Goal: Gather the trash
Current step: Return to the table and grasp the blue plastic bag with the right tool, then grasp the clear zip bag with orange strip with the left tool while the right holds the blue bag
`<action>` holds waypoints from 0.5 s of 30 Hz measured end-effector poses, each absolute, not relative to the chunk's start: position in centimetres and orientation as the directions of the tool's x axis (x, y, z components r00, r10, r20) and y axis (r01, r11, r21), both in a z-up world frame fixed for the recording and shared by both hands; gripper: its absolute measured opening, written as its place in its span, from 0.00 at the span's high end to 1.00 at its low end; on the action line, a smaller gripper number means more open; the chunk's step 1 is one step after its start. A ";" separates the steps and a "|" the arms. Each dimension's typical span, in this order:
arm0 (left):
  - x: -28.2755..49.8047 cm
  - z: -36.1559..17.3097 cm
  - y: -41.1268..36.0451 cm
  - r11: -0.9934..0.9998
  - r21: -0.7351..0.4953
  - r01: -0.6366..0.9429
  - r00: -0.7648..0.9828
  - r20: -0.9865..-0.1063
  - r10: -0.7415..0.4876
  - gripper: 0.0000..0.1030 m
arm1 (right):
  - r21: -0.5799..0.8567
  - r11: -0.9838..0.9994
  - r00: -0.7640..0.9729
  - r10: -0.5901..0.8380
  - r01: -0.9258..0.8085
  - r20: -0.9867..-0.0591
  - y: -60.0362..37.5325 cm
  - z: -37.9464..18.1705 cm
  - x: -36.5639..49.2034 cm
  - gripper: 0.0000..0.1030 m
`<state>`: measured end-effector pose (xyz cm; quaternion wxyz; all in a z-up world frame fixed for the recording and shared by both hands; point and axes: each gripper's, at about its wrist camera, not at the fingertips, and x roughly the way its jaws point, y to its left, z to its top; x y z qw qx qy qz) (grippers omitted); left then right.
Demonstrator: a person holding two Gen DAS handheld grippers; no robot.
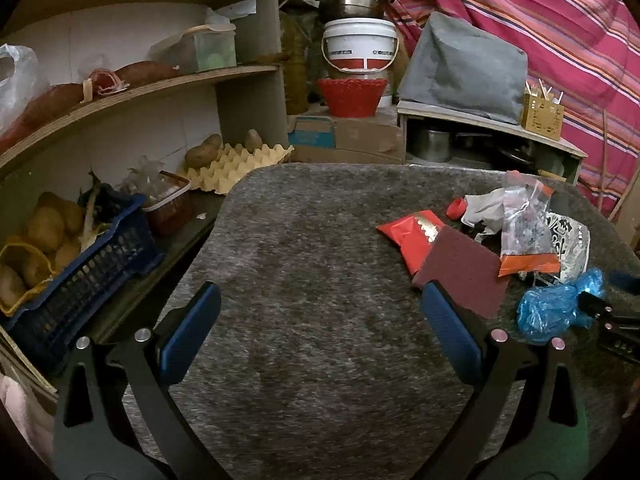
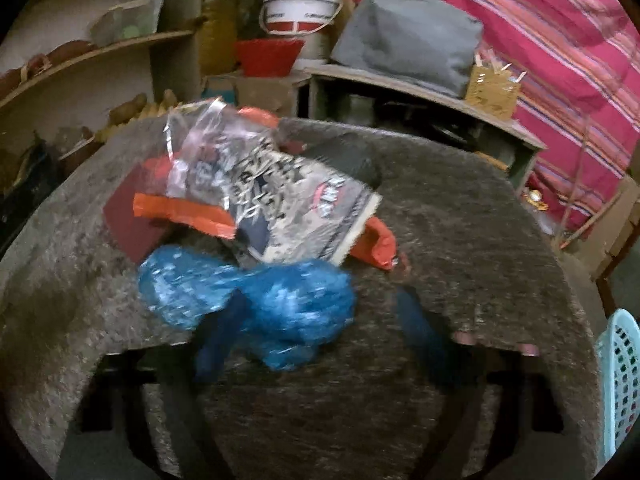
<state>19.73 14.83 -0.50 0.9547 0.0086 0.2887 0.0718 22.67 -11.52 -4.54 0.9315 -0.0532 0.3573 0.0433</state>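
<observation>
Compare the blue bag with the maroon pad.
The blue bag is crumpled, glossy and bulging; the maroon pad is a flat, matte square. The bag lies between the right gripper's fingers; the pad lies beside the left gripper's finger, partly under a red packet. Both lie on the grey mat.

wrappers [image 1: 524,224] piled on mat's [image 1: 320,240] right | crate [image 1: 80,272] left of mat | shelf [image 1: 480,120] behind
</observation>
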 end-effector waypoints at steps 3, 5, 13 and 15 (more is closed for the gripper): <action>19.9 -0.3 14.6 0.991 0.050 -0.125 0.823 -0.553 0.132 0.05 | -0.057 0.986 0.732 0.078 -0.158 -0.677 -11.1 -4.7 22.8 0.57; 19.9 -0.1 14.1 0.992 0.048 -0.118 0.825 -0.552 0.124 0.05 | -0.046 0.982 0.731 0.103 -0.181 -0.675 -11.2 -4.5 22.6 0.64; 20.7 0.8 11.6 0.994 0.027 -0.102 0.833 -0.545 0.100 0.05 | 0.027 0.987 0.760 0.137 -0.155 -0.635 -15.8 -1.8 21.1 0.66; 21.0 0.7 10.6 0.995 0.029 -0.093 0.831 -0.549 0.094 0.05 | 0.031 0.992 0.768 0.115 -0.124 -0.629 -17.5 -1.4 20.8 0.66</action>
